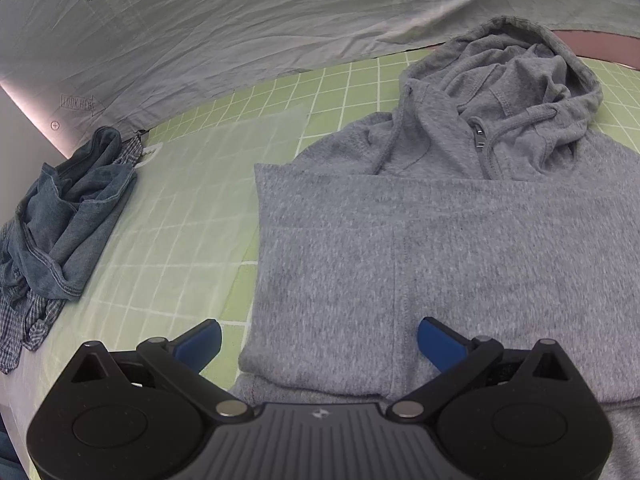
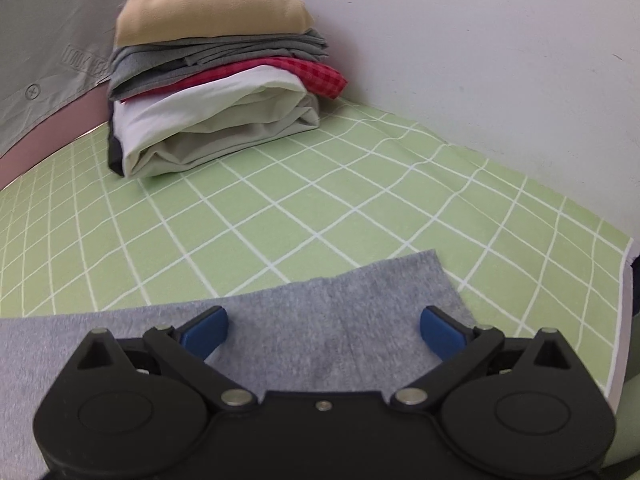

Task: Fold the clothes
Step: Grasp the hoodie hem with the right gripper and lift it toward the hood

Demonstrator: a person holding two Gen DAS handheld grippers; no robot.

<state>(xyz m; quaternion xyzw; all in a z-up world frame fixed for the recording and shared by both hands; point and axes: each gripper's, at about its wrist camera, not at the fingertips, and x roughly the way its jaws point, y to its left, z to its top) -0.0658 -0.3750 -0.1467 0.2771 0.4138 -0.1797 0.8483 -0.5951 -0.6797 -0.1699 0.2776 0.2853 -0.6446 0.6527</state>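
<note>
Both pairs of blue fingers (image 1: 200, 342) stand wide apart, gripping nothing, and each hovers just over the grey hoodie (image 1: 440, 240). That hoodie lies on the green checked cloth (image 2: 320, 208), partly folded: its sides look tucked in to make a neat rectangle, its hood heaped at the far end with the zip showing. The left gripper (image 1: 319, 340) hangs above the hoodie's near left edge, one finger over the fabric and the other out over the cloth, which looks like a line-up for pinching that edge. The right gripper (image 2: 324, 330) sits over the hoodie's right corner, jaws equally spread, so I'd guess both mean to take the near hem and carry it toward the hood. Far beyond the hoodie's right corner, against the wall, a stack of folded clothes (image 2: 216, 92) waits, probably where this one ends up. Off the hoodie's left side lies a crumpled blue pile (image 1: 68, 216), seemingly still to be folded.
</note>
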